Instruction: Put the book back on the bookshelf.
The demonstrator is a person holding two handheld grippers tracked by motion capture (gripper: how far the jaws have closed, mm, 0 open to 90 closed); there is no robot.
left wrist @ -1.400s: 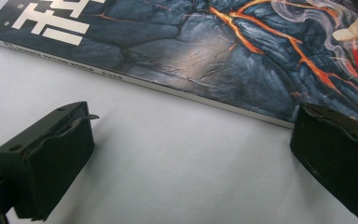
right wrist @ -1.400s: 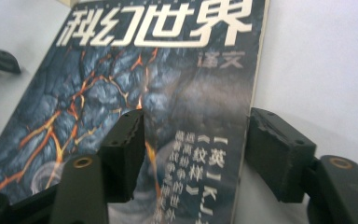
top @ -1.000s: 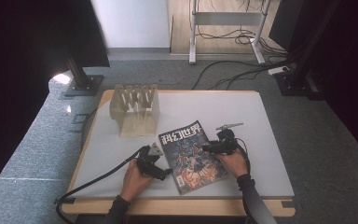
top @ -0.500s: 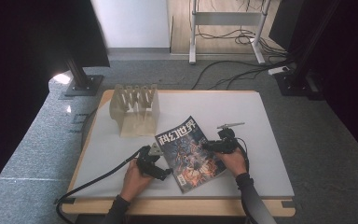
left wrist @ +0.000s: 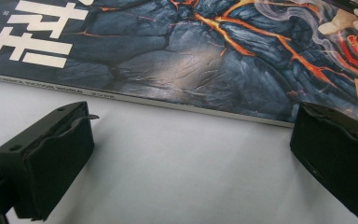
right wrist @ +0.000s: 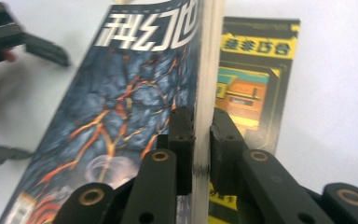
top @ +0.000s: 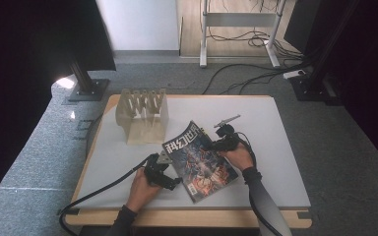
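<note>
The magazine [top: 201,161], at the table's [top: 275,147] six o'clock, is pinched at its edge by the right claw [right wrist: 200,135]; the left claw [left wrist: 186,154] is spread, empty. The slotted wooden rack [top: 142,115] seems the likely destination, not yet reached.

The magazine [top: 201,160] cover is dark blue-grey rock veined with orange lava, white title characters on top; its back is yellow and black. The rack [top: 143,115] is pale beige.

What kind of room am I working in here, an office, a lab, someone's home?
Most likely a lab or data-recording workspace: a bare white work table stands on grey carpet, loose cables run across the floor, and dark equipment stands flank it.
</note>
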